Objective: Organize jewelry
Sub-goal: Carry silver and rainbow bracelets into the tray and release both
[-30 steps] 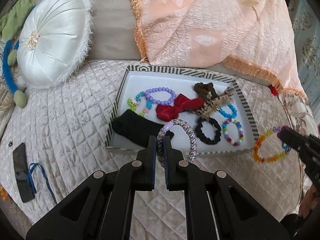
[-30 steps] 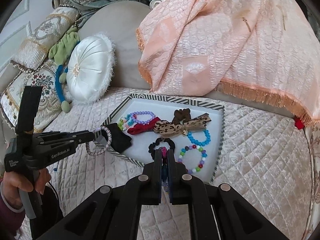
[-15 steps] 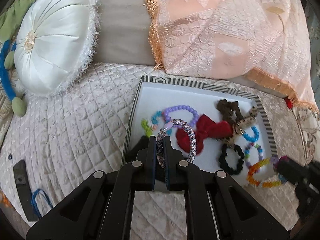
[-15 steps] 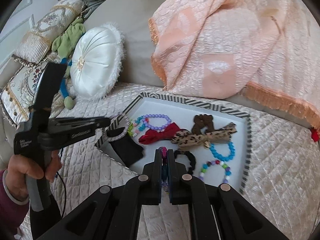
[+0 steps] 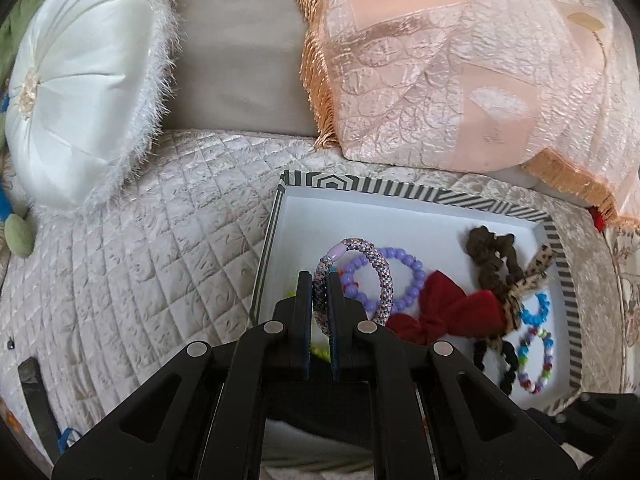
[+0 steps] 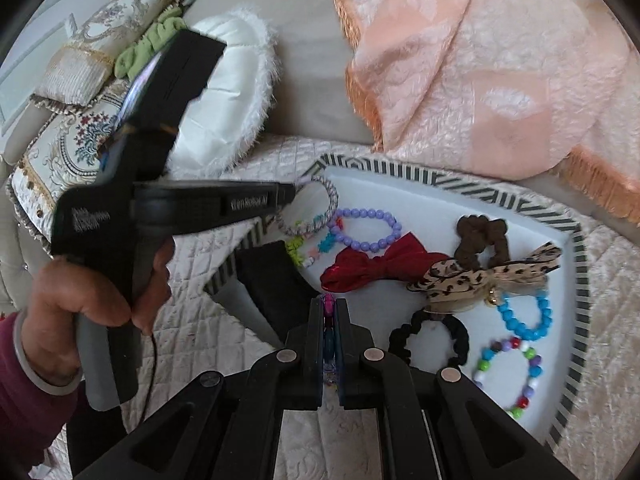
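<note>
My left gripper (image 5: 320, 292) is shut on a woven lilac-and-silver bracelet (image 5: 372, 264), which hangs over the left part of the white tray with a striped rim (image 5: 400, 190). In the right wrist view the left gripper (image 6: 294, 192) reaches in from the left, held by a hand (image 6: 80, 300), with the woven bracelet (image 6: 326, 200) at its tip. My right gripper (image 6: 329, 304) is shut on a rainbow bead bracelet (image 6: 328, 304); only pink and blue beads show between its fingers, above the tray's near side. A purple bead bracelet (image 6: 368, 228) and a red bow (image 6: 376, 268) lie below.
The tray also holds a brown scrunchie (image 6: 480, 236), a leopard bow (image 6: 480, 280), a black scrunchie (image 6: 432, 336), blue (image 6: 524, 320) and multicoloured (image 6: 512, 376) bead bracelets and a black cloth (image 6: 276, 280). A white round cushion (image 5: 76, 92) and a peach throw (image 5: 460, 60) stand behind on the quilted cover (image 5: 160, 260).
Both grippers have moved forward and down toward the tray. The woven bracelet has gone from in front of the tray to over its left part; the right gripper's bracelet is now over the near side.
</note>
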`<state>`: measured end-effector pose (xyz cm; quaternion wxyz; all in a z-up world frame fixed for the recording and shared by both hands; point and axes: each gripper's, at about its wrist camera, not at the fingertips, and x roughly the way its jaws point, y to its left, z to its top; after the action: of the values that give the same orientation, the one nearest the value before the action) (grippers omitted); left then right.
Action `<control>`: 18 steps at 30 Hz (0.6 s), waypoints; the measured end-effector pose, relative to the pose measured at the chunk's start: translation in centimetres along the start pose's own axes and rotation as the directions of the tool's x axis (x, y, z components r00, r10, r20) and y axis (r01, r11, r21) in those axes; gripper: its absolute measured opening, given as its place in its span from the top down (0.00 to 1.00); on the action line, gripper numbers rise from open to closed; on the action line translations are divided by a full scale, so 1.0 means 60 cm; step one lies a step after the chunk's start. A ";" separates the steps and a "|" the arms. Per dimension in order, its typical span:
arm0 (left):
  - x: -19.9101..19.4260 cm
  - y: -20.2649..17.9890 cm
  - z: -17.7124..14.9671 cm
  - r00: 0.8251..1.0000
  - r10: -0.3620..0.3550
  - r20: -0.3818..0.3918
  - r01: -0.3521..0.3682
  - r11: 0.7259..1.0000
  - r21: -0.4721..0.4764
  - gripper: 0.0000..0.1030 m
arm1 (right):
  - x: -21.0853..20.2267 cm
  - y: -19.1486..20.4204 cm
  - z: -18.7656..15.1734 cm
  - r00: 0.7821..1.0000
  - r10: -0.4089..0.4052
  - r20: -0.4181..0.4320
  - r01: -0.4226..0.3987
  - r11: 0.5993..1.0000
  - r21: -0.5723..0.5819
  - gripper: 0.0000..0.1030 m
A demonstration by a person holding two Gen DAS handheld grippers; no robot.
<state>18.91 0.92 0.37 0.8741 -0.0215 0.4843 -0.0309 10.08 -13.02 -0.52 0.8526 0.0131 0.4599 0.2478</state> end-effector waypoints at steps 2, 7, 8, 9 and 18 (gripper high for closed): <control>0.015 0.003 0.007 1.000 -0.010 -0.016 0.009 1.000 -0.009 0.95 | 0.022 -0.016 0.001 1.000 -0.006 -0.019 0.007 1.000 0.022 0.96; 0.045 0.002 0.015 0.999 -0.012 -0.041 0.011 1.000 -0.015 0.94 | 0.054 -0.047 -0.001 0.997 -0.069 -0.036 0.071 0.996 0.050 0.96; 0.051 0.002 0.016 0.999 -0.012 -0.046 0.012 1.000 -0.016 0.94 | 0.057 -0.049 -0.002 0.996 -0.079 -0.033 0.080 0.996 0.049 0.96; 0.056 0.001 0.017 0.999 -0.011 -0.051 0.010 1.000 -0.015 0.94 | 0.058 -0.050 -0.003 0.996 -0.084 -0.033 0.086 0.995 0.047 0.96; 0.085 0.005 0.012 0.995 0.033 -0.090 -0.035 0.999 -0.022 0.94 | 0.070 -0.041 -0.013 0.994 -0.094 -0.051 0.095 0.995 0.016 0.96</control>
<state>22.25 0.85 -3.56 0.8516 -0.0222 0.5235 -0.0110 12.40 -13.54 -4.83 0.8513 -0.0070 0.4837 0.2033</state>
